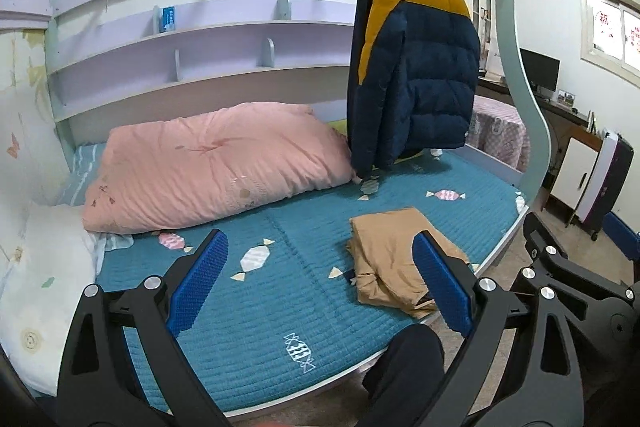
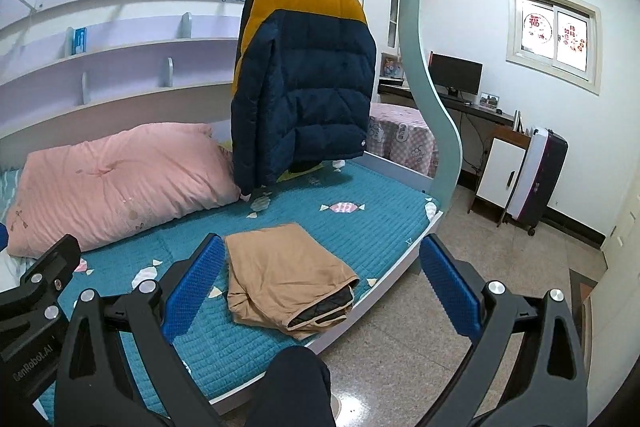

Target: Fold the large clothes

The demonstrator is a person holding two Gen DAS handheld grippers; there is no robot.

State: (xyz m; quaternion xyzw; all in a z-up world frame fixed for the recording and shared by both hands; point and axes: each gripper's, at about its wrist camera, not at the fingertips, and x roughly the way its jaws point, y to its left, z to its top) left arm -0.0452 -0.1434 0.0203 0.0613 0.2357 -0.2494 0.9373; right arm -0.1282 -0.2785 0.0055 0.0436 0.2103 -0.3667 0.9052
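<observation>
A navy and mustard puffer jacket (image 1: 420, 67) (image 2: 308, 75) hangs from a rail above the far side of the bed. A tan garment (image 1: 396, 259) (image 2: 284, 283) lies folded on the teal quilt near the bed's front edge. My left gripper (image 1: 320, 279) is open, held back from the bed, with the tan garment just beyond its right finger. My right gripper (image 2: 320, 287) is open too, with the folded tan garment seen between its blue pads (image 2: 192, 287) but farther off. Neither gripper holds anything.
A big pink pillow (image 1: 216, 163) (image 2: 116, 183) lies at the back left of the bed (image 1: 280, 307). A curved pale-green bed post (image 2: 432, 87) stands at the bed's right end. Tiled floor (image 2: 420, 347), a suitcase (image 2: 540, 175) and a desk lie to the right. A dark knee (image 2: 292, 387) shows below.
</observation>
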